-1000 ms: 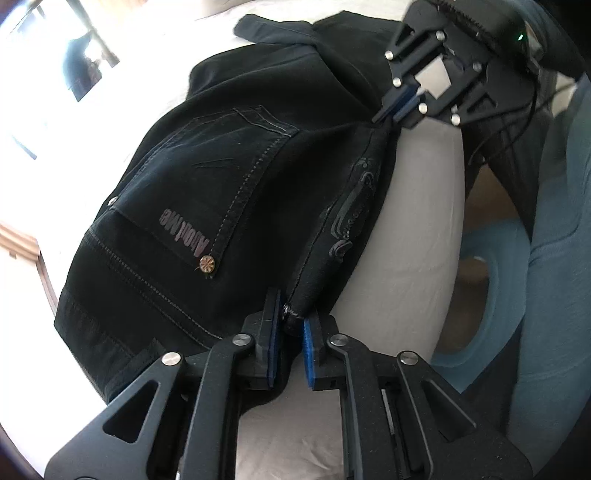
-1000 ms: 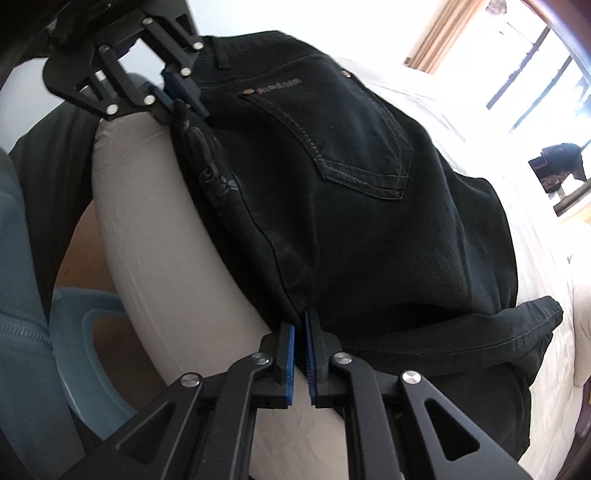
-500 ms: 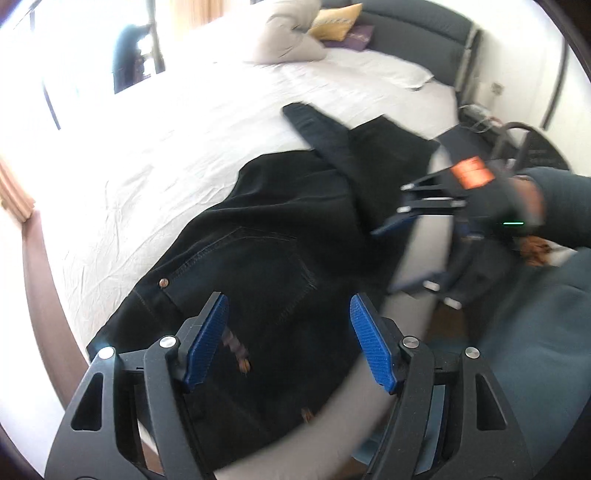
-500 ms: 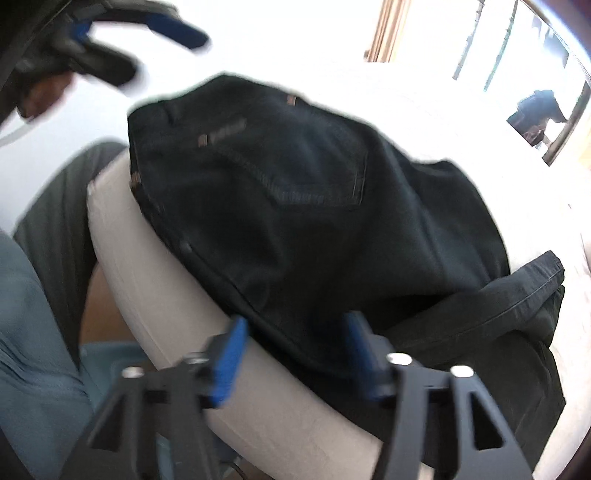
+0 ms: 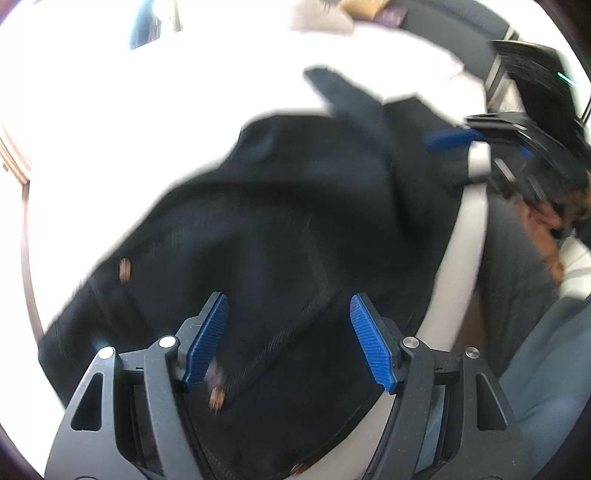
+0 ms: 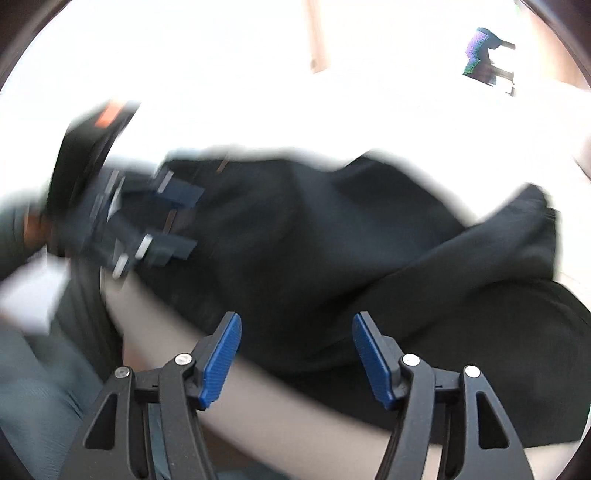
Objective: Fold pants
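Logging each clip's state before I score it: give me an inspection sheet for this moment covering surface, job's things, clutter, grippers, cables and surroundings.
Surface: white-sheeted bed, its pale rounded edge nearest the grippers.
Job's things: black denim pants lying on the bed by that edge, back pocket up, one leg lying folded across the top.
Clutter: pillows at the far end, blurred.
Grippers: left gripper open above the pants, nothing between its blue pads; right gripper open, likewise holding nothing.
Cables: nothing seen.
Surroundings: bright window; dark headboard; the person's grey-blue clothing beside the bed.
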`<state>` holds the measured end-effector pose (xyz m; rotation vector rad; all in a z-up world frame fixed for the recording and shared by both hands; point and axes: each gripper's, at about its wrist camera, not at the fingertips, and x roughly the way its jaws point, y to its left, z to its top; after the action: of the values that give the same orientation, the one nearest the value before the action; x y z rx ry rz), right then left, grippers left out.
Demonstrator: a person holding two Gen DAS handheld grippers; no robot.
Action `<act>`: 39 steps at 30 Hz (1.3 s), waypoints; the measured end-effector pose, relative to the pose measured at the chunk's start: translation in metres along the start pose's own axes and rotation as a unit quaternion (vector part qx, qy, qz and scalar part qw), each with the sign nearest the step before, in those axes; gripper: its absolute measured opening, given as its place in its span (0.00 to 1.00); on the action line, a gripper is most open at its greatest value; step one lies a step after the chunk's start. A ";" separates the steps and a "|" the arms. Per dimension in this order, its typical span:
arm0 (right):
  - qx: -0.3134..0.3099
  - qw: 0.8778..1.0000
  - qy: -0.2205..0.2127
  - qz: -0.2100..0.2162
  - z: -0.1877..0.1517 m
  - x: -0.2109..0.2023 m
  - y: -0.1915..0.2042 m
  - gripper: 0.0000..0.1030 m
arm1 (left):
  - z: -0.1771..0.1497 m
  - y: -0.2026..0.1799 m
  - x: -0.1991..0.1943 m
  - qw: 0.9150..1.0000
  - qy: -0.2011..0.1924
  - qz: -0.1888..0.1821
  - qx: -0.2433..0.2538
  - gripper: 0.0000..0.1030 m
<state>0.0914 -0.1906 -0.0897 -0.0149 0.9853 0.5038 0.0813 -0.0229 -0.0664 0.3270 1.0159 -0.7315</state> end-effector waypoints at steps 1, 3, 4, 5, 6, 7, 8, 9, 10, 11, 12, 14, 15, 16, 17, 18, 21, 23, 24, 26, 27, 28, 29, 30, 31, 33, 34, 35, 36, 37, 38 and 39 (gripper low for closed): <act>0.031 0.999 -0.019 -0.005 0.010 -0.011 -0.021 0.64 | 0.011 -0.001 0.002 1.000 -0.009 -0.006 -0.003 0.65; 0.115 0.992 -0.056 -0.011 0.036 -0.031 -0.081 0.64 | 0.024 -0.003 0.014 1.000 -0.015 -0.004 -0.010 0.66; 0.164 0.983 -0.078 -0.012 0.048 -0.039 -0.117 0.64 | 0.031 -0.002 0.026 1.000 -0.012 -0.002 -0.018 0.66; 0.198 0.976 -0.092 -0.008 0.054 -0.042 -0.141 0.64 | 0.034 0.003 0.036 1.000 -0.008 -0.005 -0.027 0.66; 0.243 0.964 -0.106 0.002 0.061 -0.042 -0.173 0.64 | 0.038 0.006 0.049 0.999 0.002 -0.008 -0.038 0.66; 0.278 0.954 -0.109 0.007 0.067 -0.039 -0.196 0.64 | 0.038 0.010 0.061 0.999 0.019 -0.008 -0.050 0.65; 0.319 0.942 -0.107 0.011 0.071 -0.034 -0.224 0.64 | 0.034 0.013 0.075 0.998 0.037 -0.005 -0.059 0.65; 0.349 0.931 -0.106 0.017 0.072 -0.029 -0.247 0.64 | 0.031 0.014 0.085 0.997 0.046 -0.001 -0.061 0.65; 0.371 0.922 -0.107 0.023 0.071 -0.026 -0.265 0.63 | 0.028 0.013 0.090 0.997 0.047 0.001 -0.061 0.65; 0.394 0.912 -0.108 0.027 0.071 -0.019 -0.282 0.62 | 0.027 0.012 0.092 0.997 0.046 0.003 -0.059 0.65; 0.412 0.905 -0.106 0.026 0.072 -0.013 -0.296 0.62 | 0.025 0.012 0.092 0.997 0.043 0.005 -0.057 0.65; 0.432 0.896 -0.099 0.023 0.075 0.004 -0.314 0.61 | 0.022 0.011 0.093 0.997 0.043 0.002 -0.059 0.65; 0.439 0.893 -0.096 0.024 0.074 0.013 -0.319 0.61 | 0.022 0.012 0.093 0.997 0.044 0.000 -0.060 0.65; 0.449 0.888 -0.092 0.026 0.070 0.021 -0.326 0.60 | 0.021 0.013 0.095 0.997 0.045 -0.002 -0.061 0.65; 0.458 0.884 -0.088 0.028 0.069 0.026 -0.330 0.60 | 0.021 0.014 0.096 0.997 0.046 -0.003 -0.062 0.65; 0.464 0.881 -0.084 0.030 0.068 0.031 -0.328 0.59 | 0.020 0.013 0.097 0.997 0.046 -0.003 -0.062 0.65; 0.472 0.879 -0.065 0.027 0.067 0.047 -0.337 0.57 | 0.015 0.013 0.092 0.997 0.045 0.001 -0.058 0.65; 0.475 0.878 -0.058 0.027 0.065 0.052 -0.341 0.54 | 0.016 0.010 0.096 0.997 0.043 0.004 -0.057 0.65; 0.474 0.879 -0.054 0.024 0.064 0.053 -0.343 0.49 | 0.016 0.009 0.096 0.997 0.043 0.005 -0.057 0.65; 0.471 0.881 -0.047 0.020 0.063 0.052 -0.341 0.41 | 0.018 0.009 0.098 0.997 0.042 0.006 -0.058 0.65; 0.470 0.881 -0.043 0.015 0.061 0.052 -0.342 0.32 | 0.017 0.009 0.098 0.997 0.041 0.007 -0.058 0.65; 0.469 0.882 -0.041 0.014 0.061 0.051 -0.341 0.27 | 0.016 0.010 0.097 0.997 0.040 0.007 -0.058 0.65; 0.465 0.884 -0.040 0.015 0.063 0.053 -0.342 0.21 | 0.015 0.007 0.097 0.998 0.040 0.007 -0.058 0.65; 0.461 0.887 -0.039 0.012 0.061 0.051 -0.341 0.16 | 0.014 0.008 0.095 0.998 0.039 0.007 -0.058 0.65; 0.457 0.889 -0.040 0.009 0.060 0.048 -0.340 0.12 | 0.014 0.009 0.093 0.998 0.038 0.008 -0.058 0.65; 0.448 0.893 -0.044 0.004 0.058 0.039 -0.337 0.09 | 0.013 0.009 0.093 0.998 0.038 0.009 -0.058 0.65; 0.445 0.894 -0.049 0.002 0.057 0.034 -0.335 0.08 | 0.012 0.010 0.093 0.998 0.038 0.009 -0.059 0.65; 0.443 0.895 -0.054 0.000 0.057 0.029 -0.334 0.08 | 0.013 0.009 0.092 0.997 0.038 0.010 -0.059 0.65; 0.442 0.895 -0.061 -0.003 0.057 0.022 -0.333 0.07 | 0.013 0.009 0.092 0.998 0.038 0.010 -0.059 0.65; 0.442 0.895 -0.067 -0.004 0.057 0.016 -0.331 0.07 | 0.013 0.009 0.092 0.997 0.038 0.010 -0.059 0.65; 0.441 0.895 -0.074 -0.008 0.056 0.008 -0.330 0.07 | 0.013 0.009 0.092 0.997 0.038 0.010 -0.059 0.65; 0.440 0.894 -0.080 -0.013 0.056 0.001 -0.329 0.06 | 0.013 0.009 0.092 0.998 0.038 0.010 -0.059 0.65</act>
<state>0.2721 -0.4682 -0.1289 0.8157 0.9750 -0.0044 0.1256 -0.0604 -0.1392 0.2642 1.1205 -0.6413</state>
